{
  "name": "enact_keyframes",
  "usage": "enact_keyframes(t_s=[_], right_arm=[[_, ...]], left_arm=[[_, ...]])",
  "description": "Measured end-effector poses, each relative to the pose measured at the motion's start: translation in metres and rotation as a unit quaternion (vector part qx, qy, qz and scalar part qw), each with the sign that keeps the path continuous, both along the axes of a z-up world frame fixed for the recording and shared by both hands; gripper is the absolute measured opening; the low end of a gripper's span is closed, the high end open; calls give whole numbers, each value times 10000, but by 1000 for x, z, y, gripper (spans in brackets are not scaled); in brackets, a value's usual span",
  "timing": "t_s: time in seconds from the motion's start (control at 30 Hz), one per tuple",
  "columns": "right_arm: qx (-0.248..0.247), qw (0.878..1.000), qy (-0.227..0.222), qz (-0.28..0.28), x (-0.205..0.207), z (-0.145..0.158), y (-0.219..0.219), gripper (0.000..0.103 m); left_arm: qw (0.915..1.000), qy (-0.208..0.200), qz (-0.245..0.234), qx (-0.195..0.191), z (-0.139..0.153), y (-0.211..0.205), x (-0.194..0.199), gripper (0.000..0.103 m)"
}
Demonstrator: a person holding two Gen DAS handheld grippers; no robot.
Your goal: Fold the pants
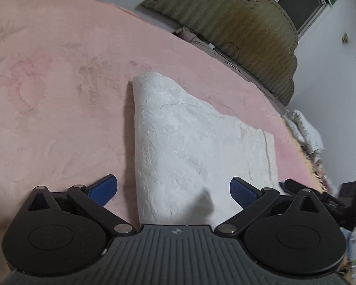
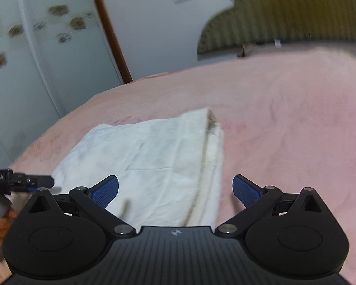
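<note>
The white pants lie folded flat in the middle of the pink bed. They look soft, light and floppy, so pinch a thick folded edge. The left claw and right claw hang wide open, holding nothing. No boxes or baskets show.

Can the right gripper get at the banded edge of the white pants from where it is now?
Probably yes. The right gripper is open, and the pants lie flat on the pink blanket just ahead, the banded edge between its fingers' line, with nothing lying over it.
</note>
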State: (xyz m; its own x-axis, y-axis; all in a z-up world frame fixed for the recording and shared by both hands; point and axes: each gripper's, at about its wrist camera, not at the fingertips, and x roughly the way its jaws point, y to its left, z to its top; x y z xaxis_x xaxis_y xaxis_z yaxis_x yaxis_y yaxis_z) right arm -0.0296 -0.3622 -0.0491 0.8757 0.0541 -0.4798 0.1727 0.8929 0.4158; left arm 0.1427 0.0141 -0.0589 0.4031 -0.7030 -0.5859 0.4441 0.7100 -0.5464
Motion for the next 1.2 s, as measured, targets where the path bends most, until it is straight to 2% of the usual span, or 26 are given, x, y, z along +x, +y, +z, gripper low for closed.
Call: enact_keyframes(t_s=[0.07, 0.17, 0.27, 0.33, 0.4, 0.47, 0.53, 0.6, 0.67, 0.7, 0.73, 0.77, 0.8, 0.83, 0.93, 1.0, 1.1, 1.2], right_arm=[[749, 9971, 11, 163, 5, -12, -21, 103], [1231, 9912, -156, 456, 5, -21, -34, 103], [1538, 9837, -175, 916, 14, -22, -35, 103], [1552, 9823, -136, 1040, 22, -22, -34, 103], [1647, 9801, -151, 1098, 33, -22, -36, 103], [1690, 9793, -163, 1101, 44, -20, -37, 103], [1643, 9803, -122, 1090, 58, -18, -35, 100], [1493, 9834, -6, 1030, 67, -18, -32, 82], [1368, 9866, 156, 872, 68, -19, -32, 43], [1379, 9864, 143, 884, 65, -21, -33, 41], [1389, 9862, 99, 898, 62, -21, -33, 36], [1341, 9867, 53, 913, 57, -19, -31, 31], [1285, 9872, 0, 945, 54, -17, -29, 28], [1231, 9874, -65, 990, 50, -14, -27, 24], [910, 9900, -225, 1058, 46, 2, -14, 22], [765, 9904, -330, 1107, 48, 13, -6, 22], [434, 9901, -435, 1263, 59, 35, 6, 22], [164, 9878, -556, 1448, 82, 52, 16, 22]], left_arm=[[9995, 216, -144, -156, -2, 3, 13, 102], [9969, 553, -270, -499, -7, 9, 33, 102], [9915, 902, -315, -884, -15, 13, 52, 102], [9879, 1035, -368, -1092, -20, 11, 63, 102], [9868, 1051, -395, -1164, -20, 4, 67, 102], [9875, 1008, -551, -1081, -20, -8, 69, 102], [9899, 846, -712, -882, -16, -22, 64, 99], [9923, 624, -825, -681, -13, -31, 57, 100], [9933, 422, -863, -645, -11, -33, 51, 94], [9943, 298, -828, -601, -10, -31, 46, 82], [9960, 149, -740, -476, -8, -29, 42, 62], [9975, 15, -635, -311, -6, -28, 39, 50], [9985, -107, -523, -154, -6, -28, 36, 35], [9986, -232, -467, -116, -6, -26, 33, 30], [9961, -789, -388, -34, 1, -26, 15, 21], [9931, -1105, -385, -24, 11, -25, 6, 17], [9898, -1387, -313, -22, 30, -21, 6, 16], [9804, -1945, -109, 285, 51, -17, 19, 16]])
